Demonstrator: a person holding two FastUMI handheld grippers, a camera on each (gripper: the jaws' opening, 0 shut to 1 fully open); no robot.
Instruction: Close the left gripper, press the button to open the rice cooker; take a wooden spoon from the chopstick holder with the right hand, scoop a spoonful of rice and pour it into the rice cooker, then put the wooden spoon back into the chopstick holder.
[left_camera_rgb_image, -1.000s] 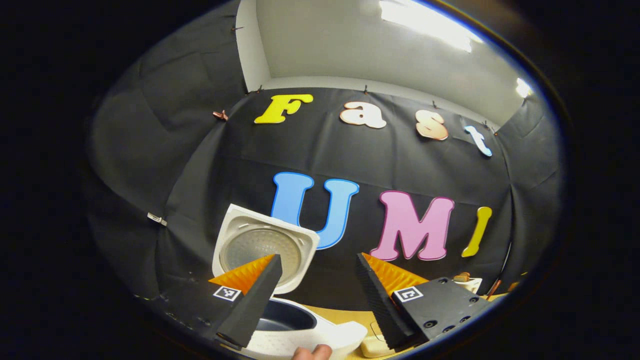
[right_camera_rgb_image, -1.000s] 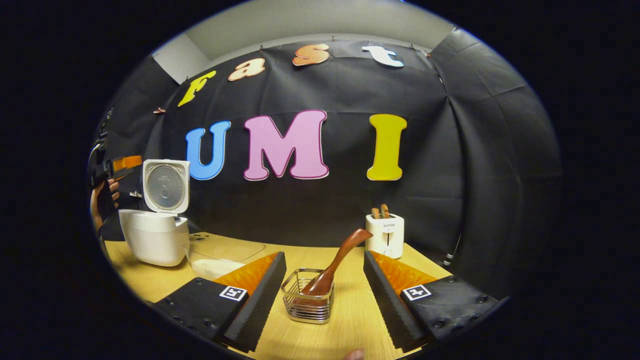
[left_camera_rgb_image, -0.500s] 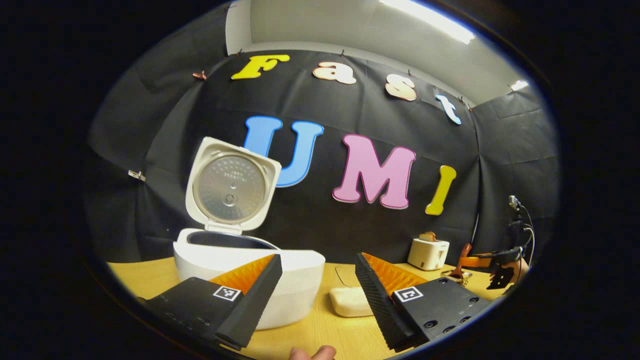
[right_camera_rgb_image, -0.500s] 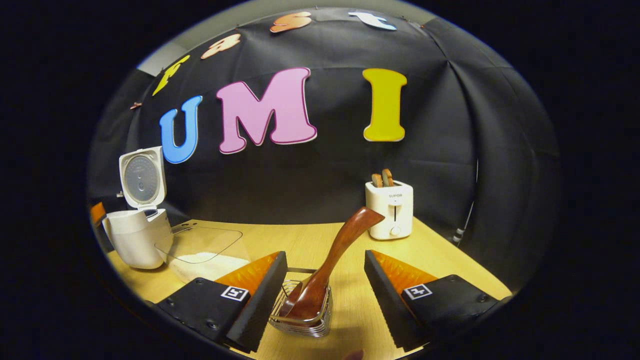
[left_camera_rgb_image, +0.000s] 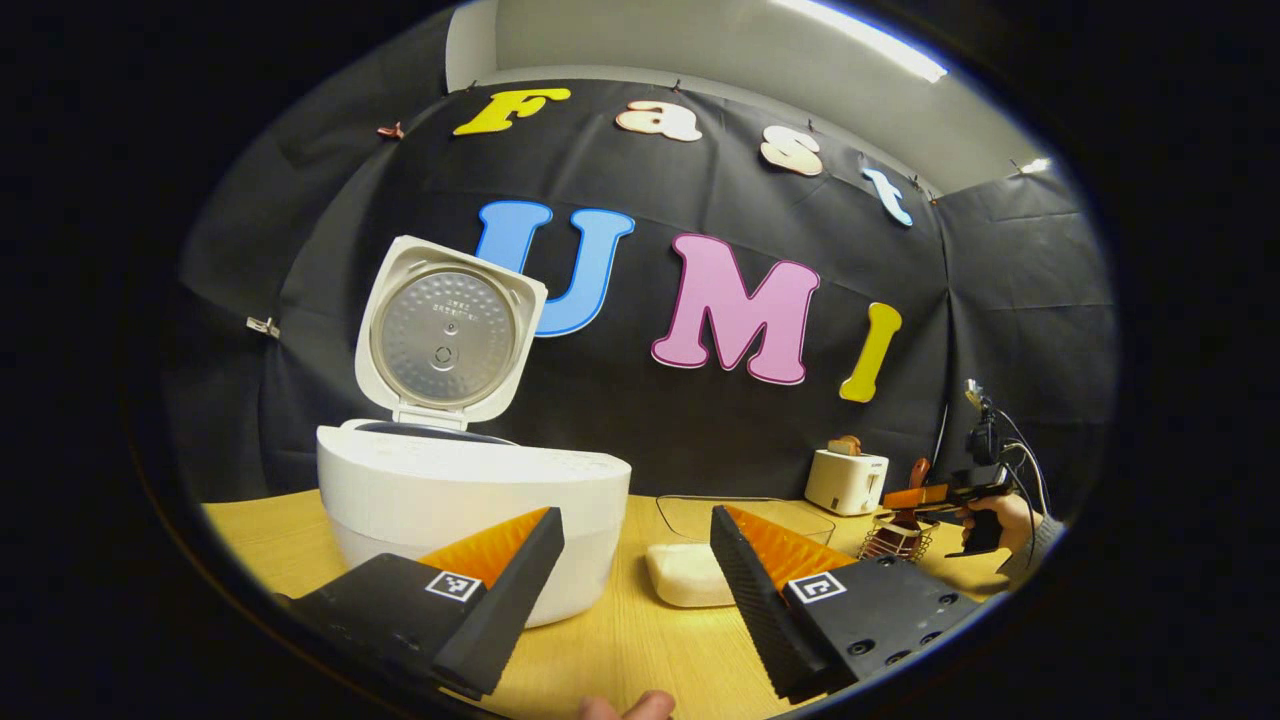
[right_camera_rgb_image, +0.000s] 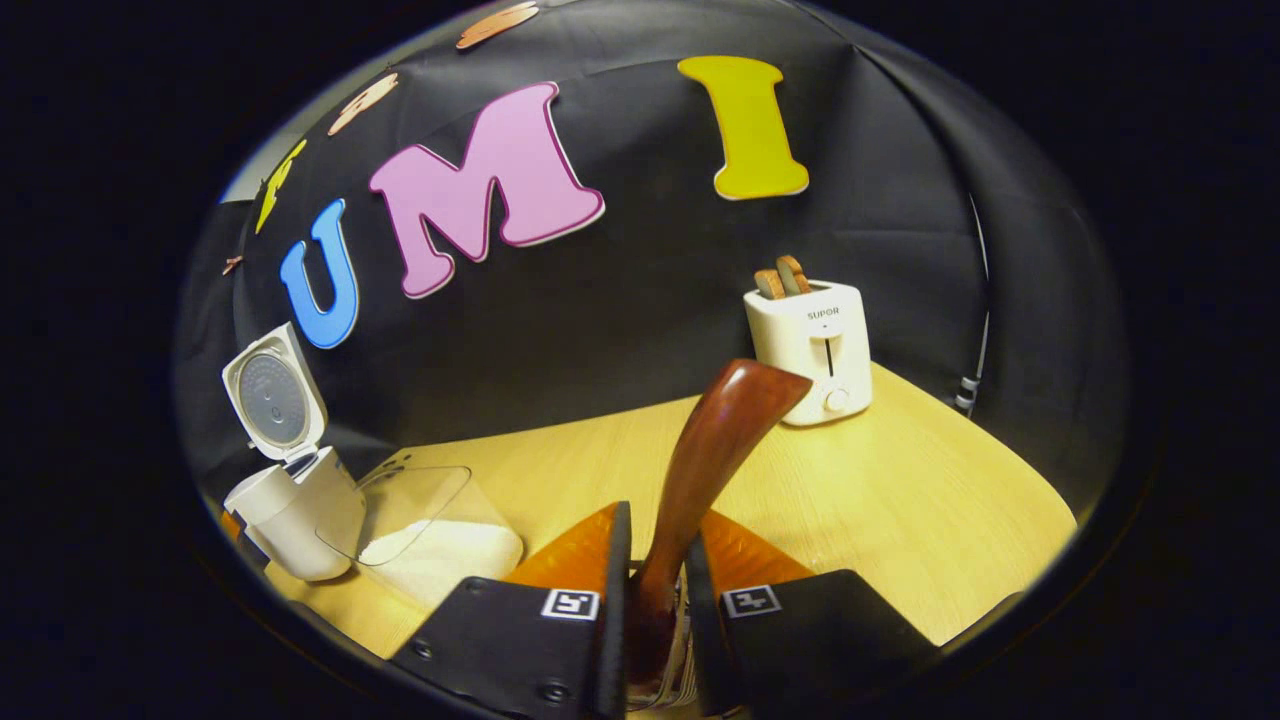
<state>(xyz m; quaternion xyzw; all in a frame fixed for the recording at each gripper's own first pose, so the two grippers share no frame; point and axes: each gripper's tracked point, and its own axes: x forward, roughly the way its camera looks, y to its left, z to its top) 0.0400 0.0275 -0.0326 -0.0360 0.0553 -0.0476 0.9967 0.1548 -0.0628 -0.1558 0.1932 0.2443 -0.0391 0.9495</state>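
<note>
On the pale wooden desk (right_camera_rgb_image: 900, 500) the white rice cooker (left_camera_rgb_image: 470, 500) stands open. Your right tool (right_camera_rgb_image: 655, 600) clamps the brown wooden spoon (right_camera_rgb_image: 715, 450) in its wire holder (left_camera_rgb_image: 890, 540); lift straight up next. Left tool (left_camera_rgb_image: 635, 580) gapes wide, empty.

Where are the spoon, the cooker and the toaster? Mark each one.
spoon (right_camera_rgb_image: 712, 450): right gripper view, middle of the handle.
cooker (left_camera_rgb_image: 470, 495): left gripper view, front of the body.
toaster (right_camera_rgb_image: 810, 345): right gripper view, front face.

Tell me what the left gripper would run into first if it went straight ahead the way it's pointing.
Probably the clear rice container, low between the open left gripper fingers; the rice cooker sits just left of that line. Depth is hard to judge.
</note>
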